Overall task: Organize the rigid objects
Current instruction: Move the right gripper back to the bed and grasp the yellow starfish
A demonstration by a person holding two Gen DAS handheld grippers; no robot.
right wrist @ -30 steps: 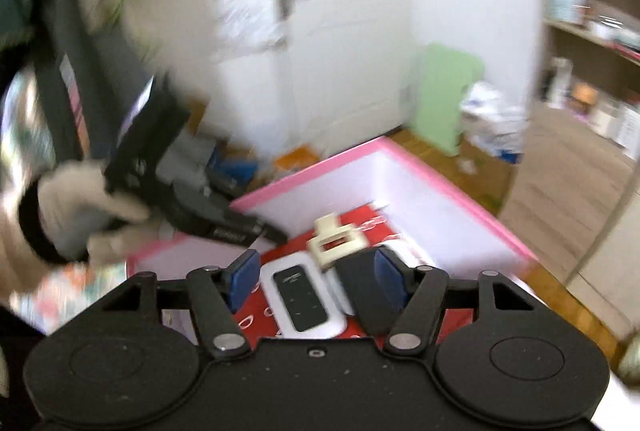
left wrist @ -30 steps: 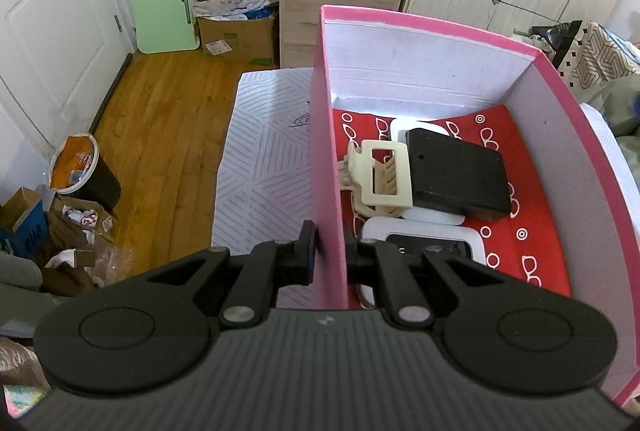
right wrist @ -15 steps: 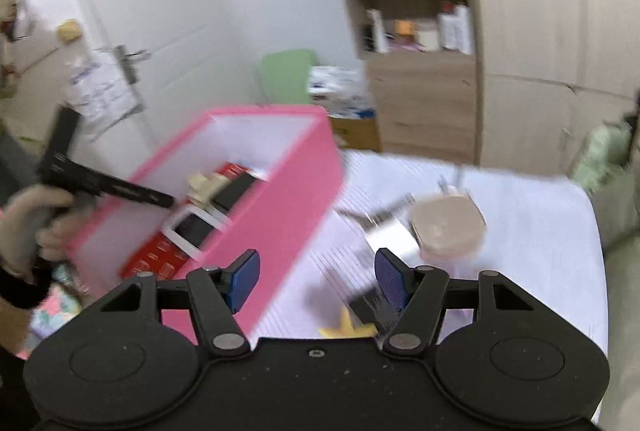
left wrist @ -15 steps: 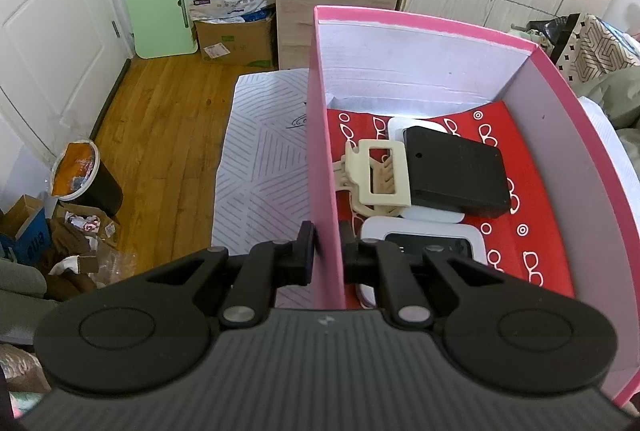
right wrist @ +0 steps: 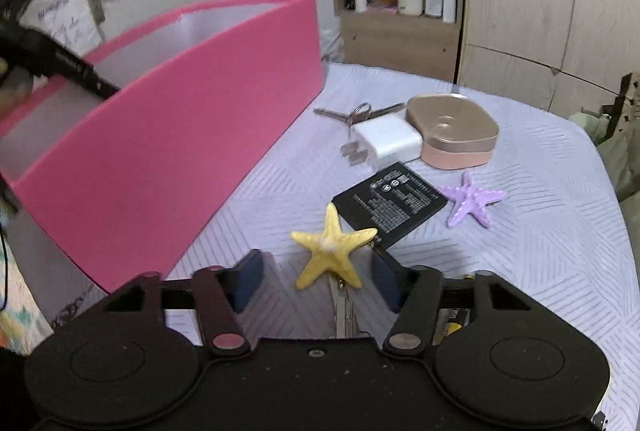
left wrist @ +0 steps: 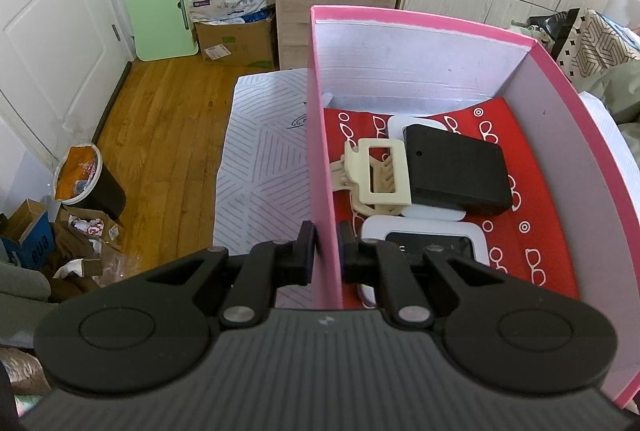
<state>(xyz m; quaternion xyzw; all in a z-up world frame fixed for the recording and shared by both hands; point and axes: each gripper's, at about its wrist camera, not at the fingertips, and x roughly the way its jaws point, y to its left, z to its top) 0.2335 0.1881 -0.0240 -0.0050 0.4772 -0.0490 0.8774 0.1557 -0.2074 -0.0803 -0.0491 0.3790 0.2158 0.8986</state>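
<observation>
The pink box (left wrist: 400, 19), clamped at its wall by the left gripper (left wrist: 323, 251), holds a hair clip (left wrist: 380, 175), black case (left wrist: 456, 167) and white device (left wrist: 424, 243). The right gripper (right wrist: 316, 279), jaws narrowing but apart, hovers over a yellow starfish (right wrist: 332, 247) on the bed (right wrist: 540, 231).

Left wrist view: white device (left wrist: 424, 243) in the pink box (left wrist: 320, 151) was partly hidden behind the gripper body, near end unseen. A second white item (left wrist: 400, 121) sat mostly under the black block (left wrist: 456, 169); couldn't tell what it was. Right wrist view: a metal piece (right wrist: 343, 305) and a yellow-black item (right wrist: 450, 323) were mostly hidden by the gripper. Battery (right wrist: 390, 205) print was too small to read. Box interior was hidden by its near wall.
</observation>
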